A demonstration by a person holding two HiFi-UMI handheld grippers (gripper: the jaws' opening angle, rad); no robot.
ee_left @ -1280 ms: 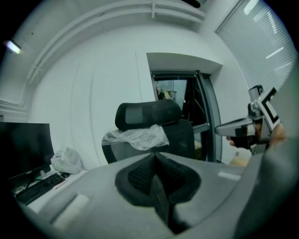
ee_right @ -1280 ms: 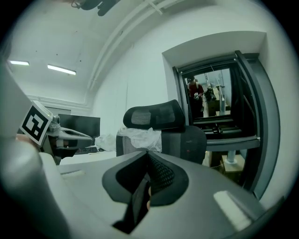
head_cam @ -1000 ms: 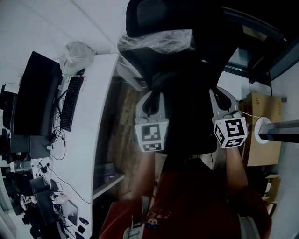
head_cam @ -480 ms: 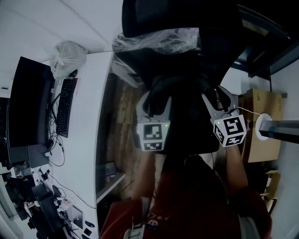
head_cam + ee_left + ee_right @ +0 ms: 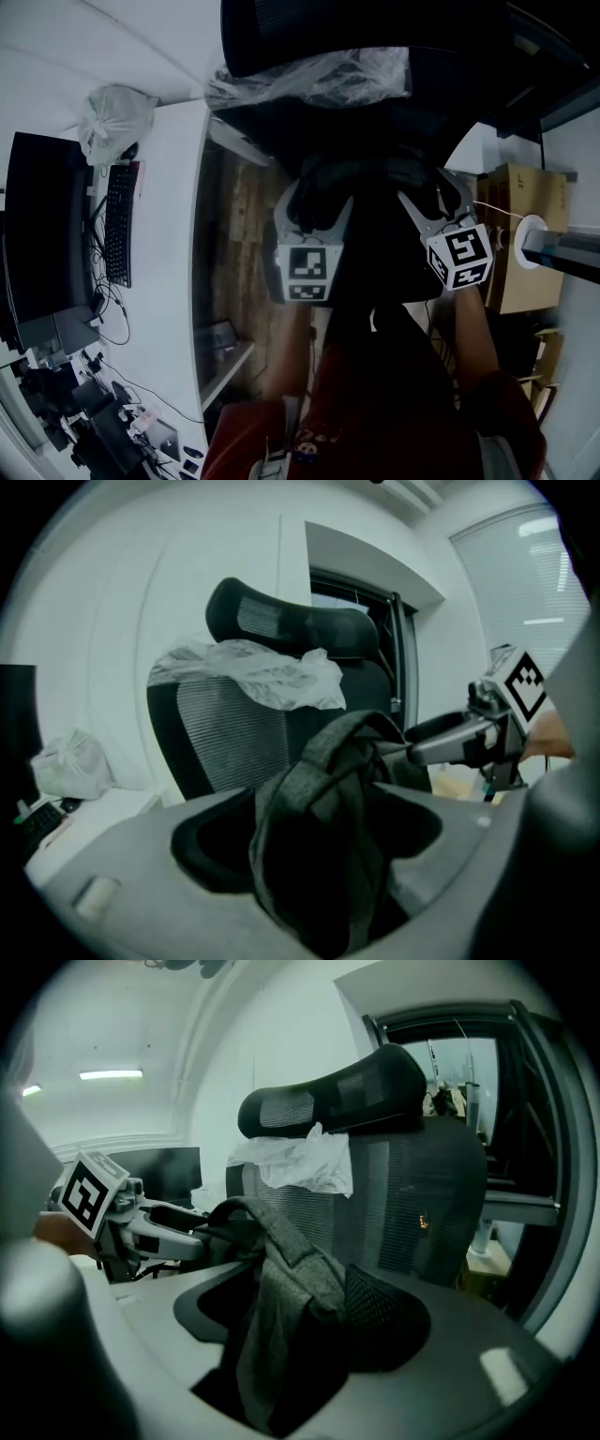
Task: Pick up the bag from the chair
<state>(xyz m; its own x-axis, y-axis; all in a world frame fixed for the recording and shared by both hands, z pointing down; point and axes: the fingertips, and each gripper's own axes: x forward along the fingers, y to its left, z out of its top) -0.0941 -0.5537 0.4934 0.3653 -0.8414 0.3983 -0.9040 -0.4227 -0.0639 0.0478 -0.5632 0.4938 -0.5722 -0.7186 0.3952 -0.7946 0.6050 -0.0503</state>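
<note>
Left tool (image 5: 319,850) clamps strap of grey bag (image 5: 328,780) — right tool (image 5: 300,1335) likewise, apparently, before chair (image 5: 412,1176).

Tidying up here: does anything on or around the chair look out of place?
A crumpled clear plastic sheet hangs askew over the chair backrest, just under the headrest, like leftover wrapping. The grey bag looks bunched only because the left hand-held gripper and right hand-held gripper clamp it.
</note>
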